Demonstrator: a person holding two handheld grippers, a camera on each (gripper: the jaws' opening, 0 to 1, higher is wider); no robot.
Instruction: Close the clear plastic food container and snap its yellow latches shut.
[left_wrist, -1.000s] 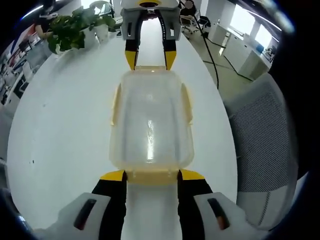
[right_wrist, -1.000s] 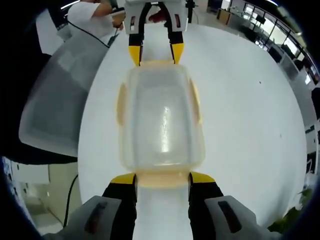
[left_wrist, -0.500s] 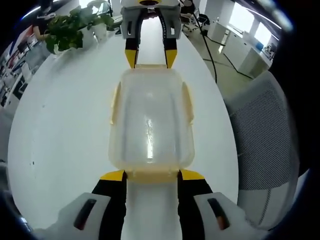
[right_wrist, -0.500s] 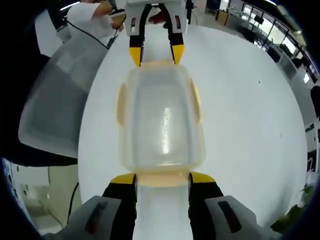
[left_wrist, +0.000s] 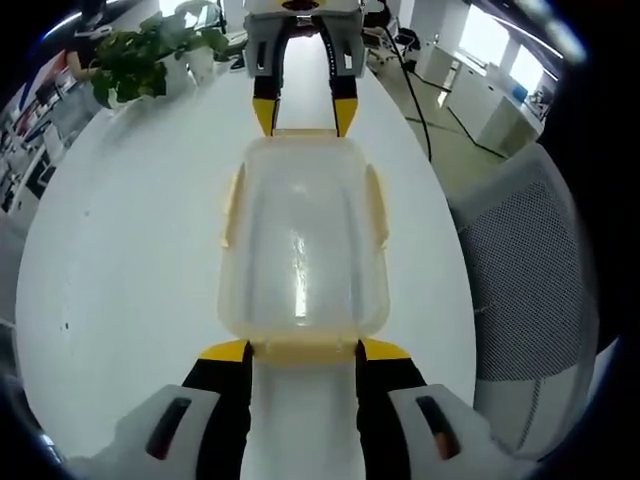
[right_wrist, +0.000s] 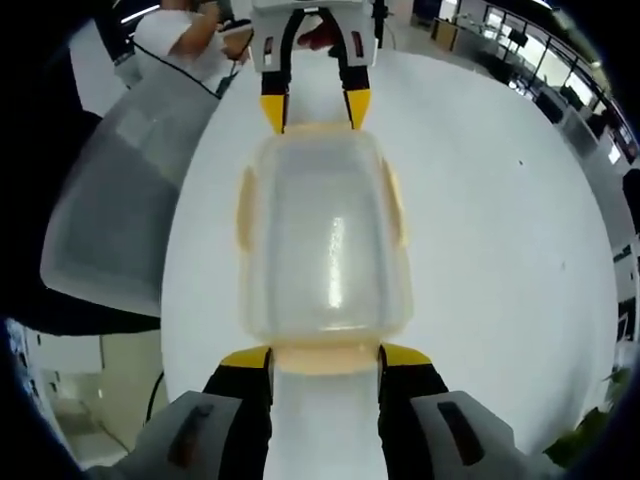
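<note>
We saw the container (left_wrist: 302, 240) lying lid-on in the middle of the white worktop (left_wrist: 130, 230), held between the two tools along its length. In the left gripper view, the left hand-held gripper (left_wrist: 303, 349) had its yellow-tipped jaws spread apart, one at each side of the near end latch (left_wrist: 303, 351), the tips touching the container's near corners without clamping anything. At the far end the right hand-held gripper (left_wrist: 302, 110) came in from the top, its jaws likewise parted and its tips at the far end latch (left_wrist: 303, 134).

In the right gripper view the same arrangement appeared mirrored: the right hand-held gripper (right_wrist: 325, 355) with jaws apart beside the latch (right_wrist: 325, 357) nearest it, the container (right_wrist: 325, 240) beyond, and the left hand-held gripper (right_wrist: 315, 105) at the far end.

The yellow side latches (left_wrist: 230, 205) lay along the long sides; we could not tell whether they were snapped fully down.

We could read no writing, brand or label on the container or the tools.

A potted plant (left_wrist: 140, 55) stood on the worktop's far part in the left gripper view. A grey mesh chair (left_wrist: 530, 270) stood beside the worktop; in the right gripper view a chair (right_wrist: 115, 210) showed at the left, and a person in a white top (right_wrist: 180, 30) sat beyond.
</note>
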